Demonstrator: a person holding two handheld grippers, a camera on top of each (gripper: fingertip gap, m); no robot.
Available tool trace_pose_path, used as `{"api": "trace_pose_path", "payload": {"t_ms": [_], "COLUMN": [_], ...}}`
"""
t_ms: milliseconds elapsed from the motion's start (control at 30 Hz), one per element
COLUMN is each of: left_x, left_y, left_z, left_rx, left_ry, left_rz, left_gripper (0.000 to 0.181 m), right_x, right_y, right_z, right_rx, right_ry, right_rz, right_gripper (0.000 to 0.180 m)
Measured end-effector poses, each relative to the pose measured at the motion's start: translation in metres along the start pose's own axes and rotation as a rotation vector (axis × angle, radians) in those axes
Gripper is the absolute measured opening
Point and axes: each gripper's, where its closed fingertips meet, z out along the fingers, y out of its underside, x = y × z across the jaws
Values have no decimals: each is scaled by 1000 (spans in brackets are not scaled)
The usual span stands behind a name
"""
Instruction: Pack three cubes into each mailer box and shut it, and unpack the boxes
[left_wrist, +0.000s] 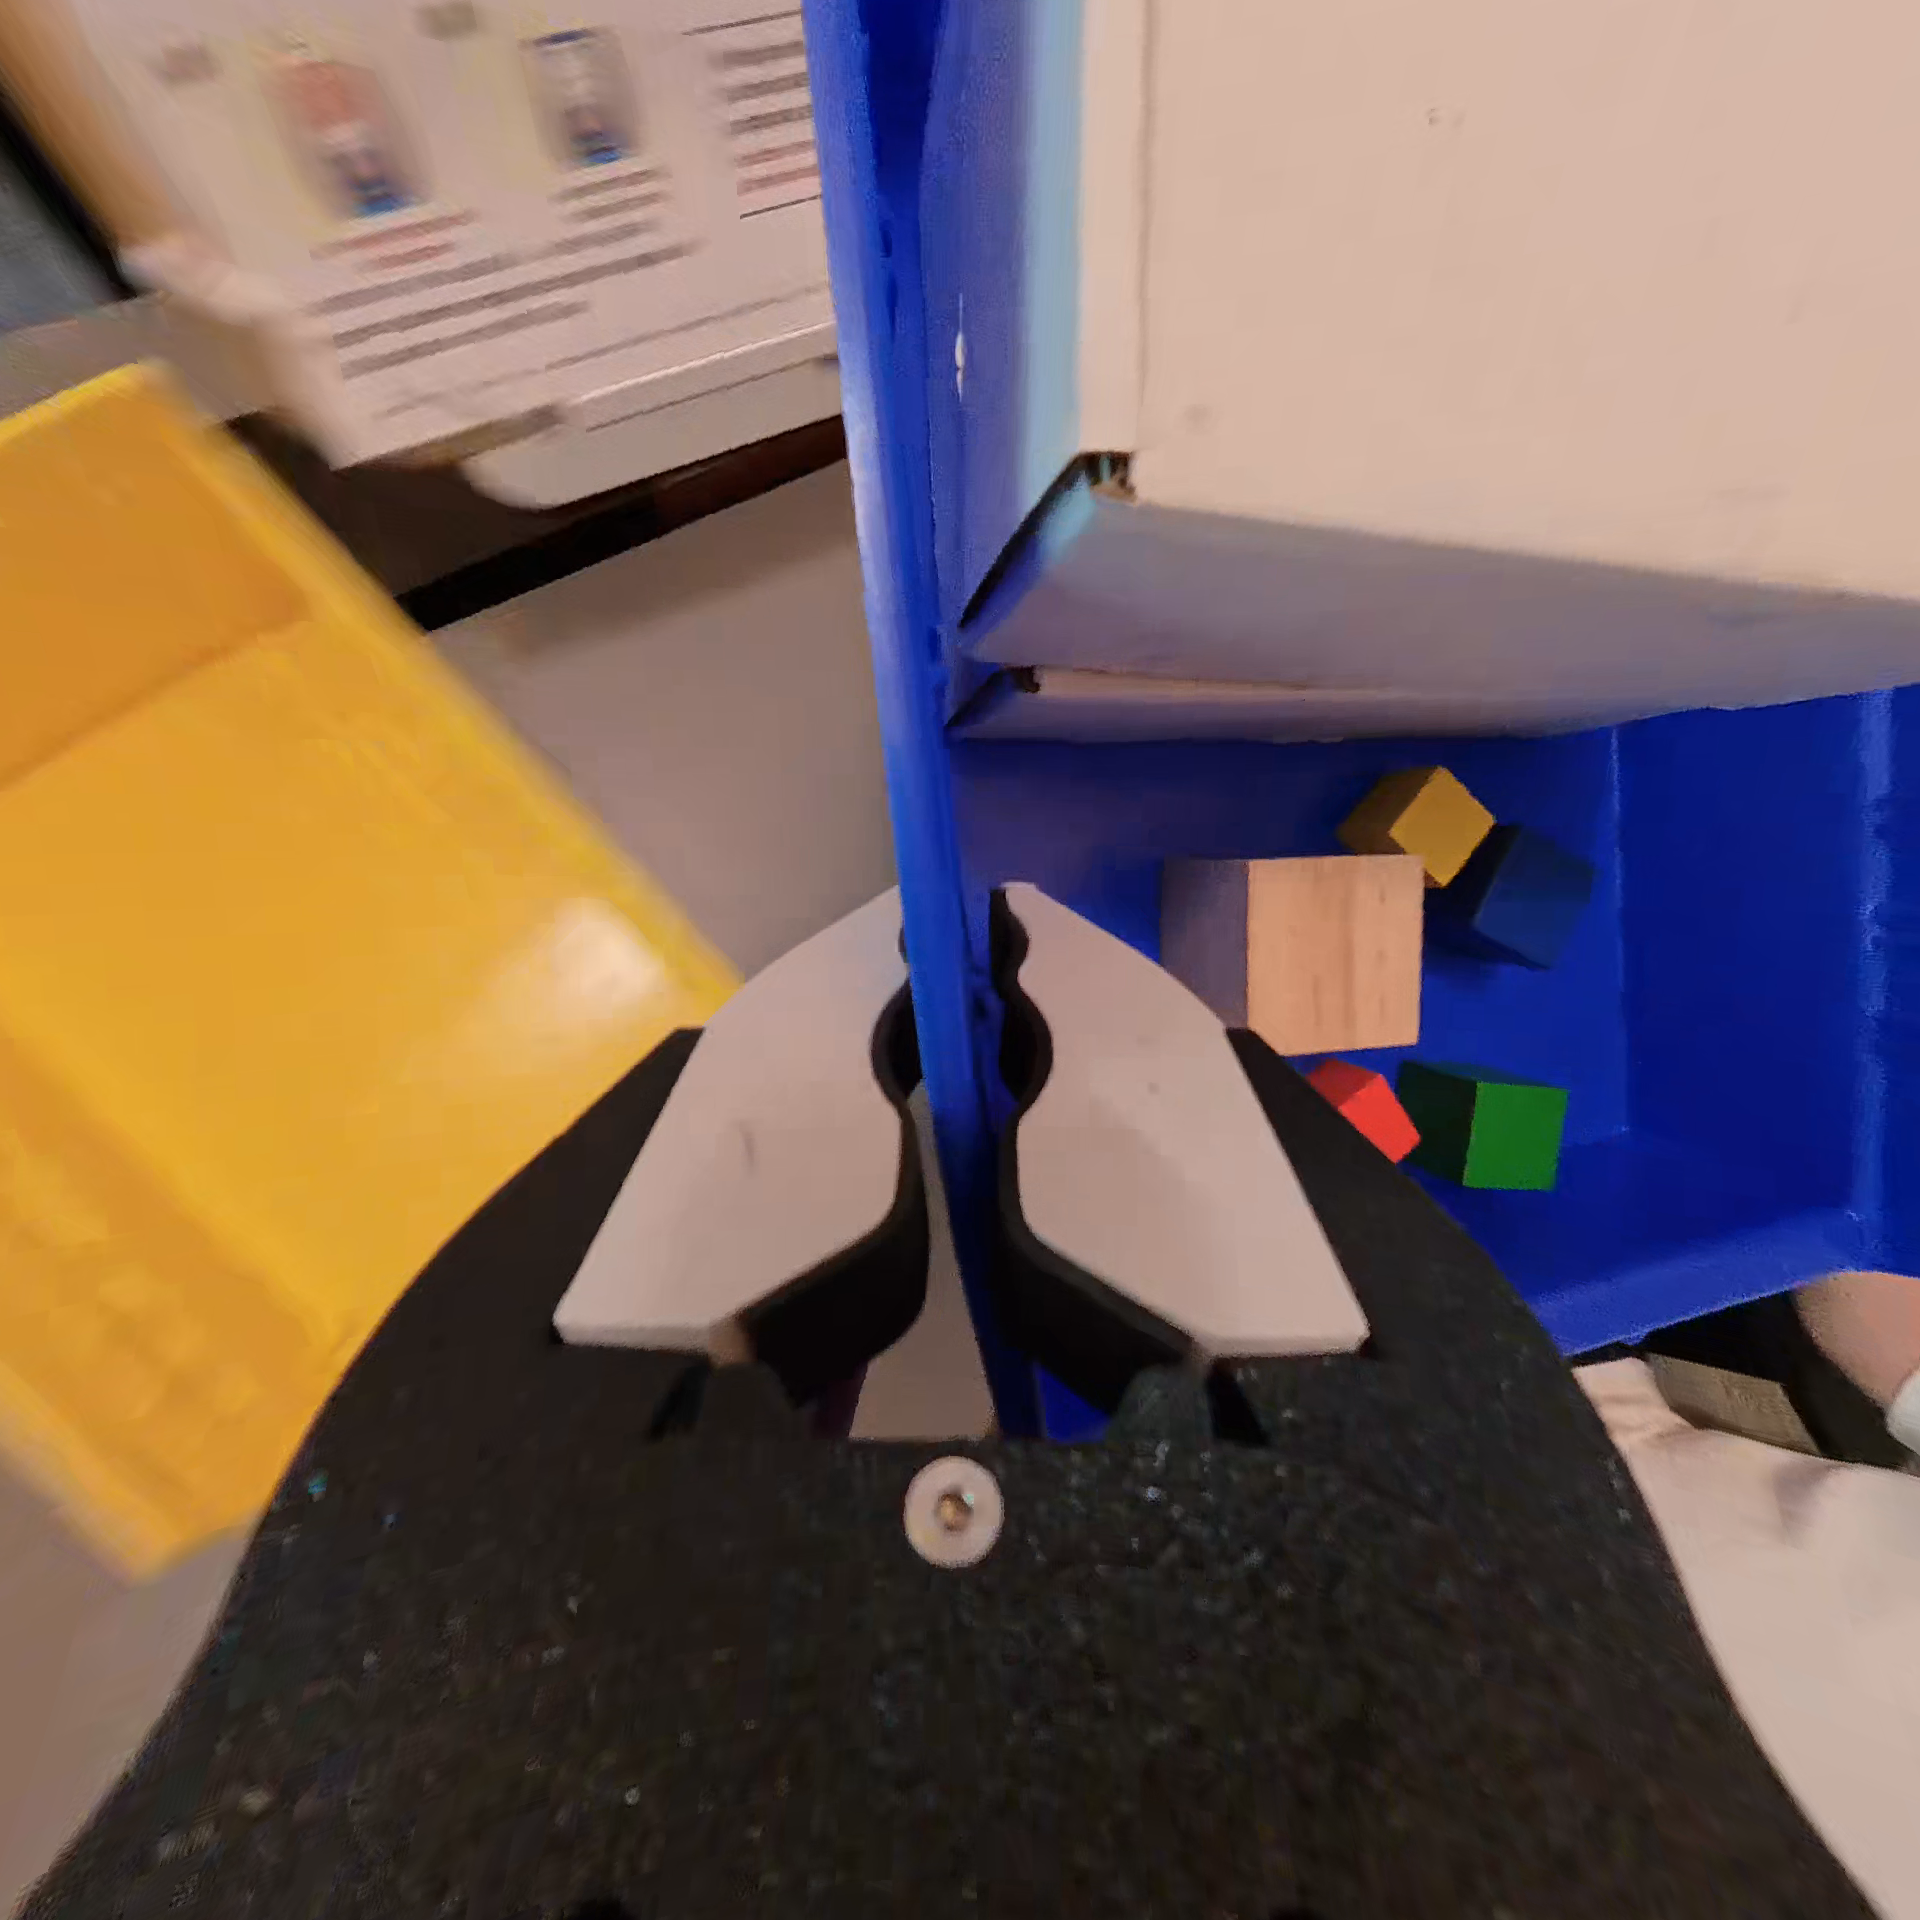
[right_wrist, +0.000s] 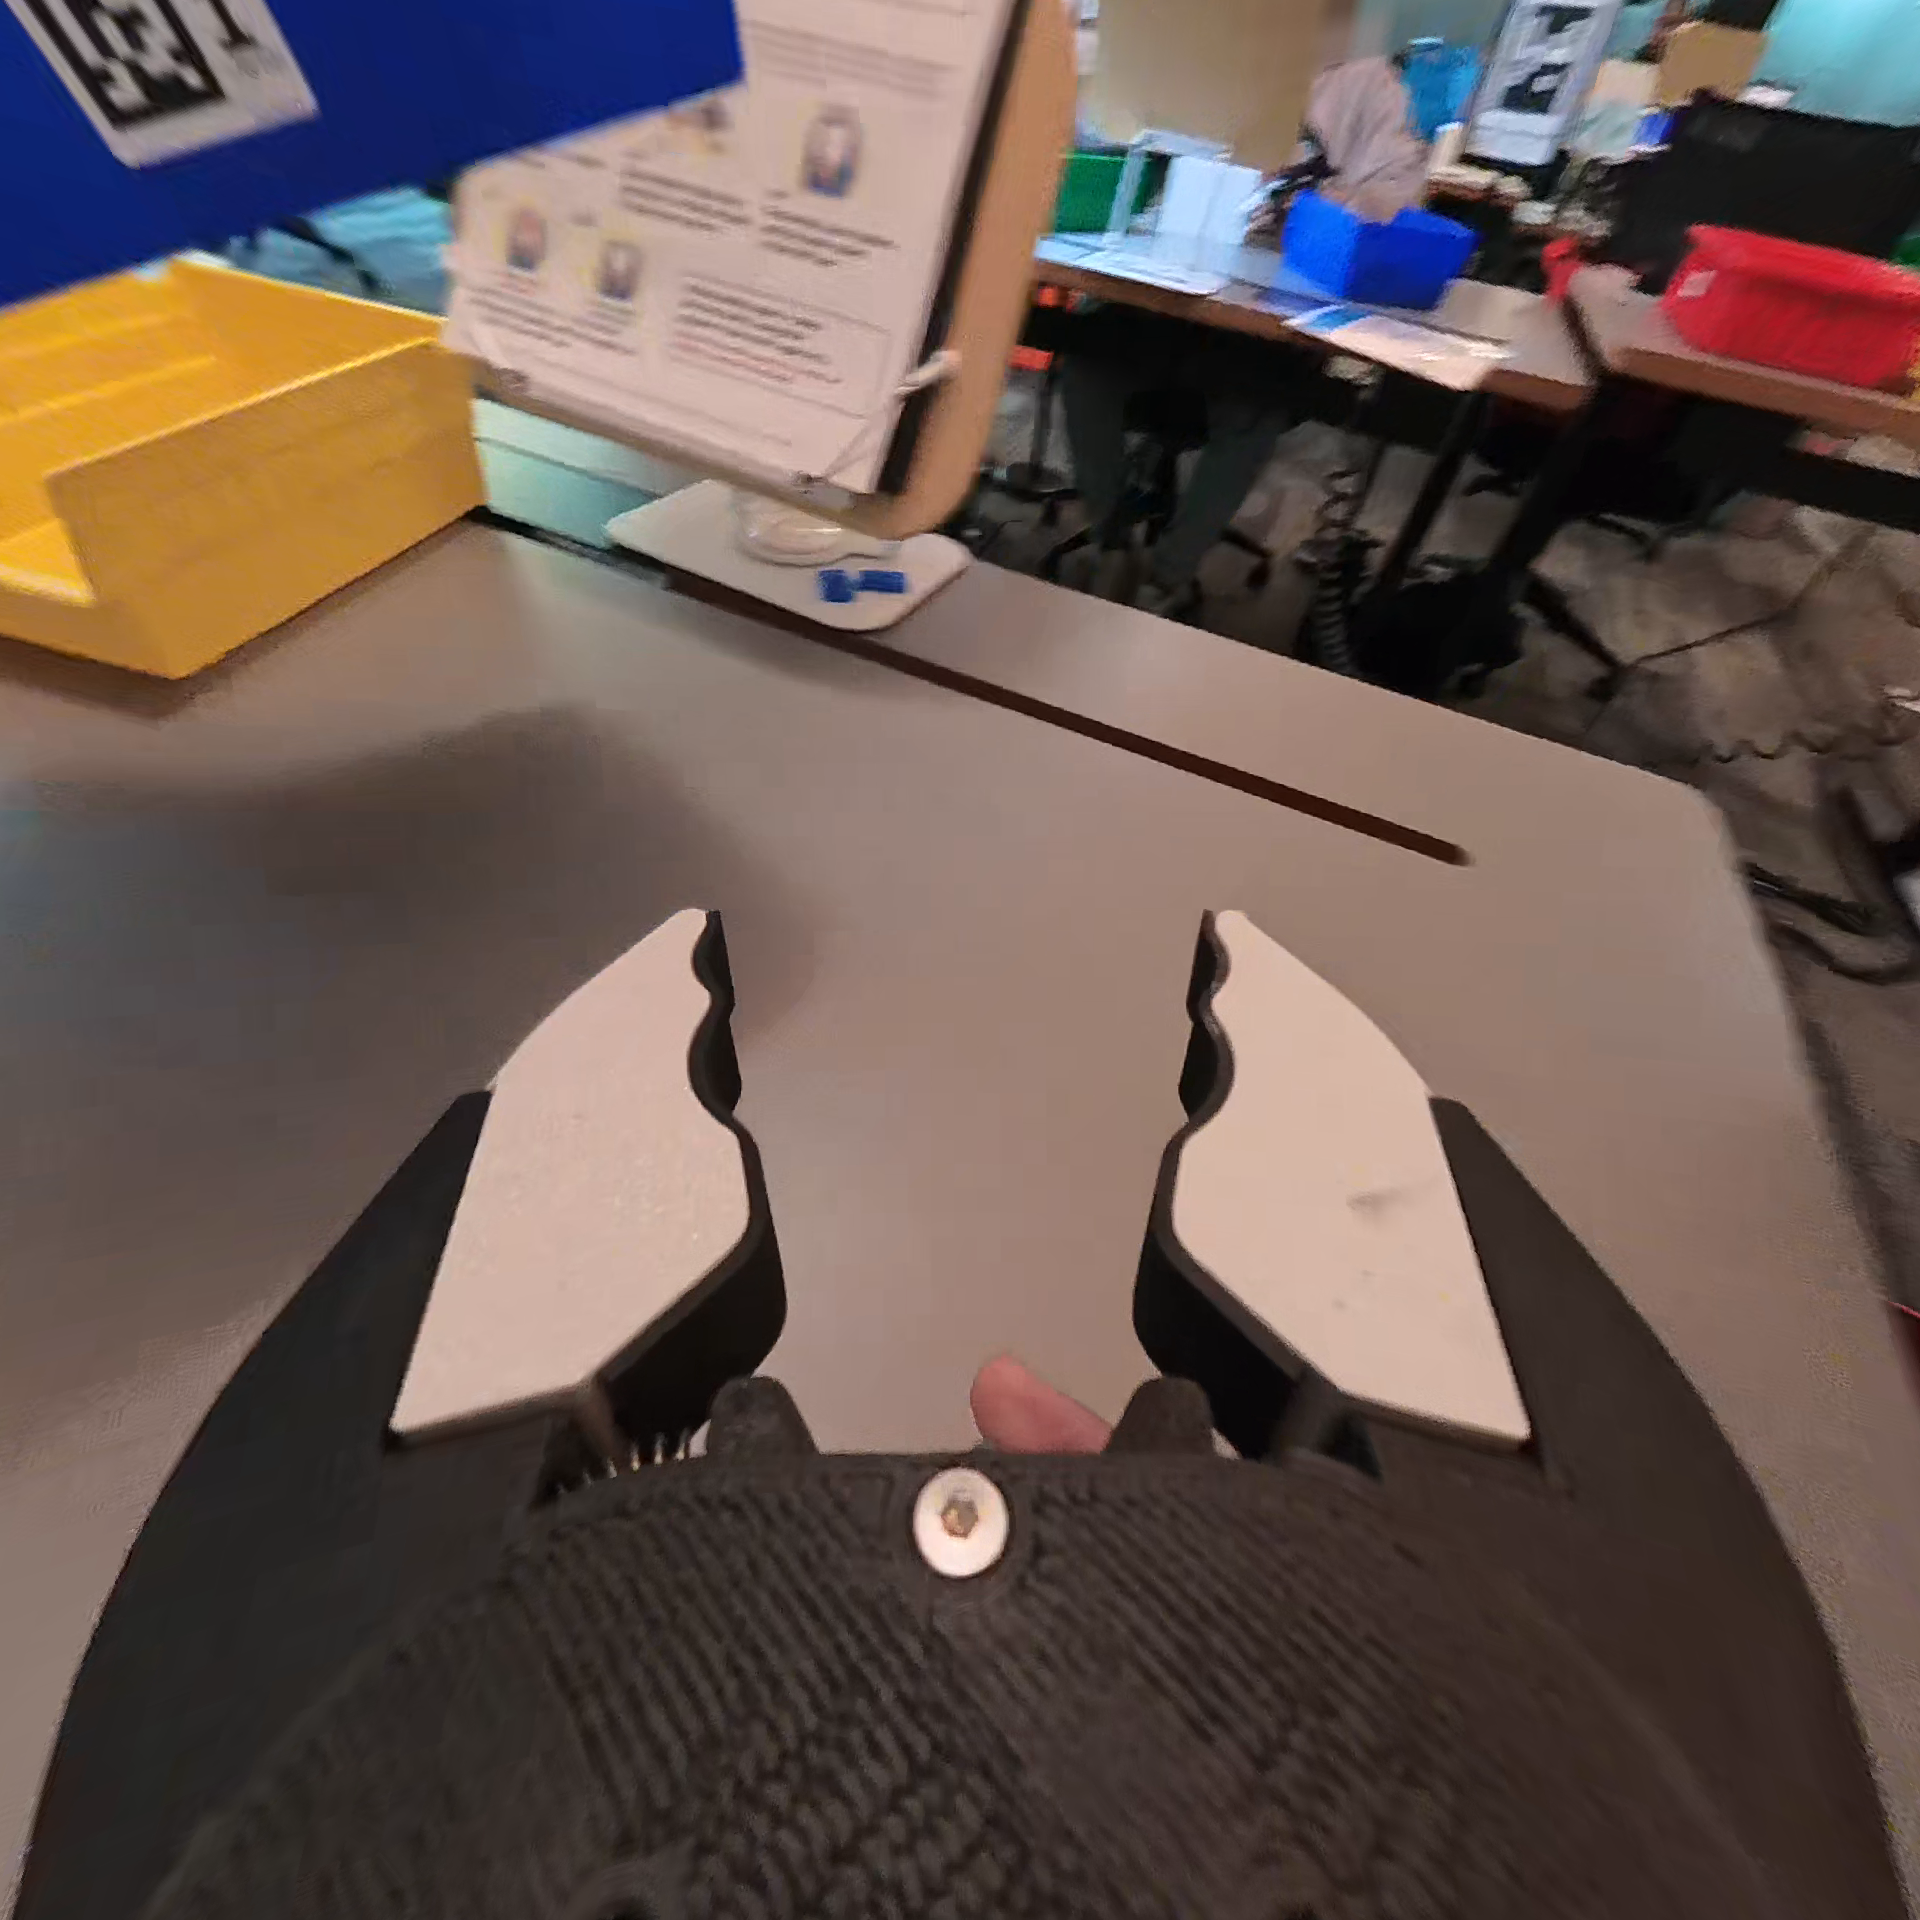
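The left gripper (left_wrist: 951, 935) is pinching the thin side wall of the blue box (left_wrist: 1745, 997), which is tilting. 5 cubes (left_wrist: 1335, 951) are lying loose inside at 3 o'clock, likely to slide. The cardboard looks light and bendy, so gripping near a corner seems safest. The right gripper (right_wrist: 961, 935) is hanging open and empty above the bare table (right_wrist: 935, 790); a yellow box (right_wrist: 208, 488) is sitting at 10 o'clock.

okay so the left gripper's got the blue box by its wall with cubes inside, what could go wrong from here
1. The left gripper pinches only the thin wall of the tilted blue box, so the box may slip or twist.
2. The loose cubes may tumble out uncontrolled.
3. The right gripper is open over bare table and gives no support.
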Motion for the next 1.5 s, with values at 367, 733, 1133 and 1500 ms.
{"api": "trace_pose_path", "payload": {"t_ms": [367,733,1133,1500], "left_x": [-230,-281,-293,-281], "left_y": [209,356,368,282], "left_z": [-208,-264,-254,-144], "left_rx": [181,212,212,152], "left_ry": [-390,-543,-538,-390], "left_rz": [-537,-761,-759,-626], "left_gripper": [11,13,13,15], "right_x": [-288,-375,-334,-131], "right_y": [-31,-49,-36,-4], "right_z": [152,331,312,151], "right_rx": [-51,-221,-238,-155], "right_ry": [-430,-170,-365,-357], "right_rz": [-48,56,-5,-44], "right_gripper": [88,82,5,5]}}
